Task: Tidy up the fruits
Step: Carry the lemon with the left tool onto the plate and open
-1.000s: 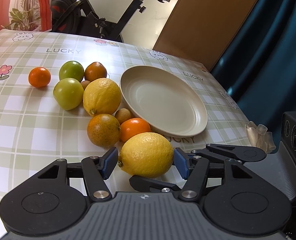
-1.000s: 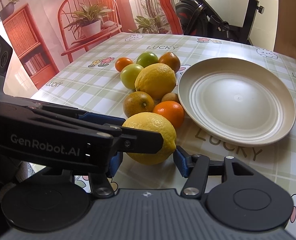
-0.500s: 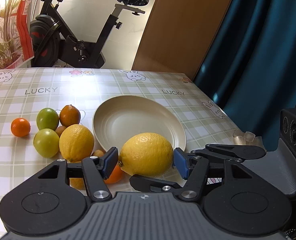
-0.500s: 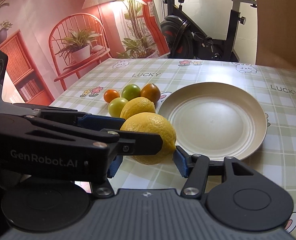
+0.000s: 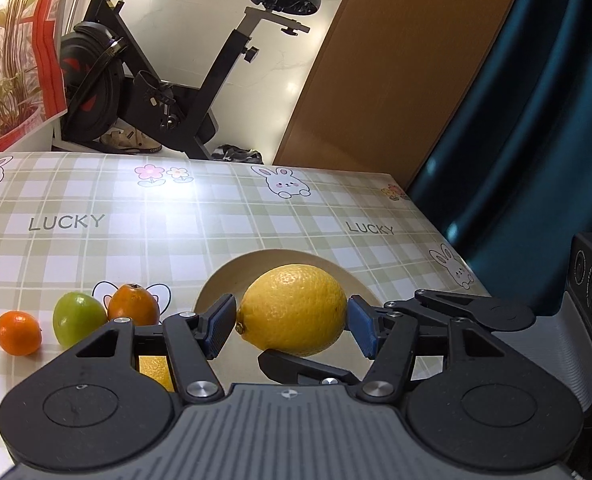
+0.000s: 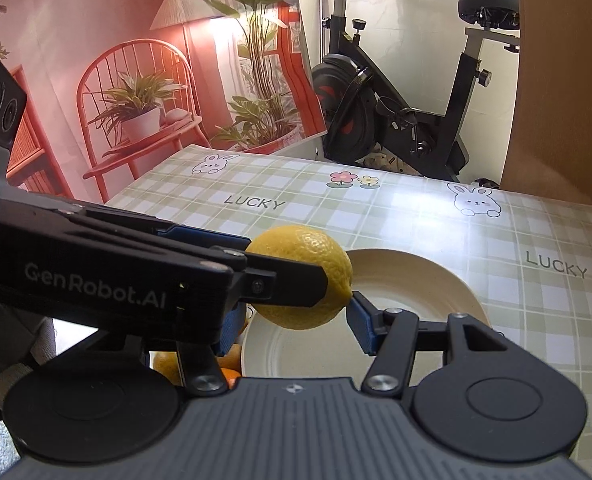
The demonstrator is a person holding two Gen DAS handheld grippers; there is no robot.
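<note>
Both grippers, left & right, clamped on same lemon, held above plate; small fruits left on tablecloth.

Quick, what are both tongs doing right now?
Left tongs: closed on the lemon.
Right tongs: closed on the same lemon, above the plate.

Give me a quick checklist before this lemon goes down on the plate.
1. Left gripper clamps lemon: ok, pads press both ends.
2. Right gripper hold: cannot tell; one pad touches the lemon's tip, the other is hidden.
3. Plate free: ok, visible surface bare.
4. Lemon over plate: ok, apparently, by both views.
5. Grippers apart: not ok, they cross at the lemon.
6. Green fruit and small orange off the plate: ok.
</note>
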